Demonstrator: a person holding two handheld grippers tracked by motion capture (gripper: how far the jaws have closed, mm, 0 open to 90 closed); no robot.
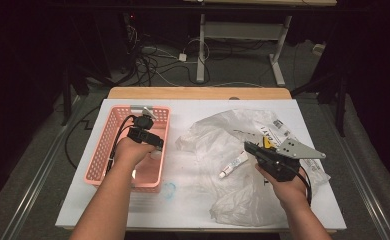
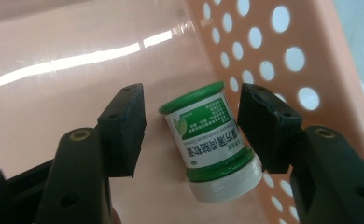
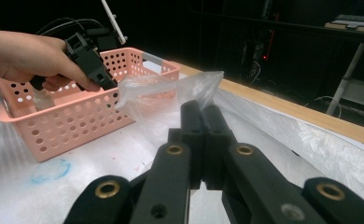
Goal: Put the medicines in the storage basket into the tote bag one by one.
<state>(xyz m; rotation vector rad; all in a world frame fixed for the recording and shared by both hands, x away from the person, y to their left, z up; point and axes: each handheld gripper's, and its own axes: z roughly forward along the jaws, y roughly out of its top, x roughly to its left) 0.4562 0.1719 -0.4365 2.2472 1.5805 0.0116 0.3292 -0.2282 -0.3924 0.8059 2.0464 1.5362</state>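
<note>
Seen from above, a white-covered worktop [image 1: 133, 210] holds a pink perforated basket [image 1: 99, 150] at about nine o'clock from the centre. The person's left hand reaches into the basket with the left hand-held gripper [image 1: 150, 142] pointing down toward the basket's floor. In the left gripper view, a small jar [image 2: 210, 142] with a green-and-white label, a green rim and a white cap lies tilted on the basket floor, close to the perforated wall. The left hand-held gripper [image 2: 192, 126] has its jaws apart, one on each side of the jar; a gap shows at the pad on the picture's left, while the other pad sits just beside the jar, and contact there cannot be told. At about three o'clock from the centre lies a crumpled clear plastic bag [image 1: 218, 135], with a small white tube [image 1: 233, 166] on it. The right hand-held gripper [image 1: 250, 148] rests at the bag's right part, a grey plate on top. In the right gripper view, its jaws are pressed together, pinching a fold of the bag [image 3: 171, 91].
</note>
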